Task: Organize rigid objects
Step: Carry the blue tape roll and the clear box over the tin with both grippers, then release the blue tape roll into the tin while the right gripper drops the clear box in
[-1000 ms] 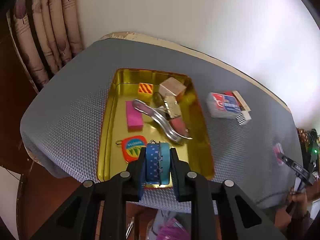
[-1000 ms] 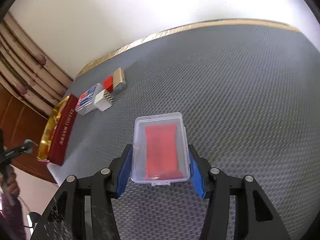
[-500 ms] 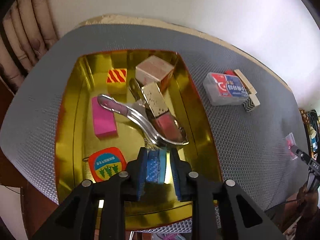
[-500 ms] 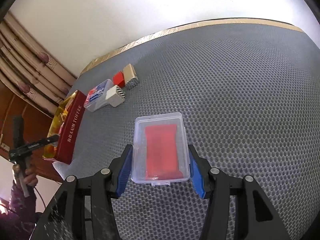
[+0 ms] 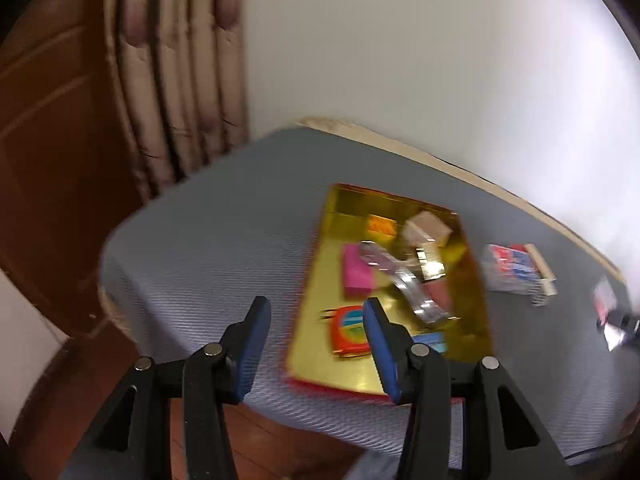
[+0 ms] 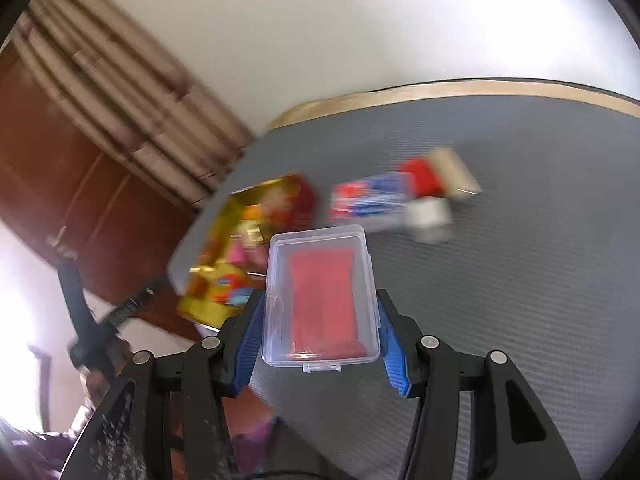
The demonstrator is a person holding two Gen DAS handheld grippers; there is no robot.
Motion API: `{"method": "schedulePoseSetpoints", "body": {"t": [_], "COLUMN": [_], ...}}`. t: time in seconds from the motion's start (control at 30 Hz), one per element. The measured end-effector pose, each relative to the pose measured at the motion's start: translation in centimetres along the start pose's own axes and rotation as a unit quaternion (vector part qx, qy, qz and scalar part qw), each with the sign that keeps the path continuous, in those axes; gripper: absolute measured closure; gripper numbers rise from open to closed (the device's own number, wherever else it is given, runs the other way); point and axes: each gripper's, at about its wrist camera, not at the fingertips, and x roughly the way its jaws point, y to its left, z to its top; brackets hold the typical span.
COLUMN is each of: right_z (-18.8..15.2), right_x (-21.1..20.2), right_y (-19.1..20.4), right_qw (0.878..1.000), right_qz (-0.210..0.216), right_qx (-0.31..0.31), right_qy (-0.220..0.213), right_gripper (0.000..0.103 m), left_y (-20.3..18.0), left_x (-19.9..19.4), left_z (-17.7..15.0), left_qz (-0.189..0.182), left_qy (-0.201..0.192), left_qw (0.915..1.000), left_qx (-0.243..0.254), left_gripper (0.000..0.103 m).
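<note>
A: We check the left claw (image 5: 316,344) first. Its jaws are opening and nothing lies between the blue pads (image 5: 254,344); only the grey bench mat (image 5: 208,248) shows in the gap.

B: Confirmed. We locate the gold tin tray (image 5: 316,292) on the bench, ahead and to the right of that claw. It holds a pink block (image 5: 356,272), a metal clip-like tool (image 5: 404,280) lying across the middle, a wooden cube (image 5: 426,228) at the far end, an orange striped piece (image 5: 382,225), and a round red-rimmed tape measure (image 5: 347,330) at the near end. A blue strip (image 5: 430,340) lies just beside the tape measure, partly hidden by the right finger.

A: We turn to the right claw (image 6: 320,338). It is clenched on a clear plastic box (image 6: 320,296) with a red insert, one pad on each long side, the box raised above the mat.

B: Beyond it we see a blurred red-and-blue card pack (image 6: 372,200) with small blocks beside it, resting on the mat well apart from the tray (image 6: 208,304). Motion blur hides finer detail.

A: At the left edge of the right wrist view, a hand (image 6: 98,364) grips the other tool's handle.
</note>
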Motion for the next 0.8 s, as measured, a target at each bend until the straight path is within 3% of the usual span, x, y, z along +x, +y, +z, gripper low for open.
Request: {"method": "schedulePoseSetpoints", "body": {"t": [0.1, 0.27, 0.5, 0.8], "right_z": [1.6, 3.0, 4.0, 6.9], "right_x": [3.9, 11.7, 20.6, 25.5], "right_y": [3.8, 9.1, 13.1, 14.9], "right_qw": [0.999, 0.993, 0.989, 0.990], "right_qz": [0.041, 0.069, 0.054, 0.002], "right_qx": [-0.014, -0.033, -0.045, -0.061], "right_qy": [0.027, 0.087, 0.133, 0.126], "right_gripper": [0.052, 0.052, 0.052, 0.052], "left_y": [0.1, 0.3, 1.5, 2.1], "left_x": [-0.3, -0.3, 0.2, 1.3], "left_z": [-0.9, -1.3, -0.9, -0.9], "left_qz": [0.017, -0.004, -0.029, -0.048], "left_qy": [-0.006, 0.006, 0.020, 0.047], "left_qw": [0.9998, 0.9998, 0.9993, 0.9973], "left_qx": [0.012, 0.019, -0.012, -0.030], "left_gripper": [0.054, 0.054, 0.053, 0.053]}}
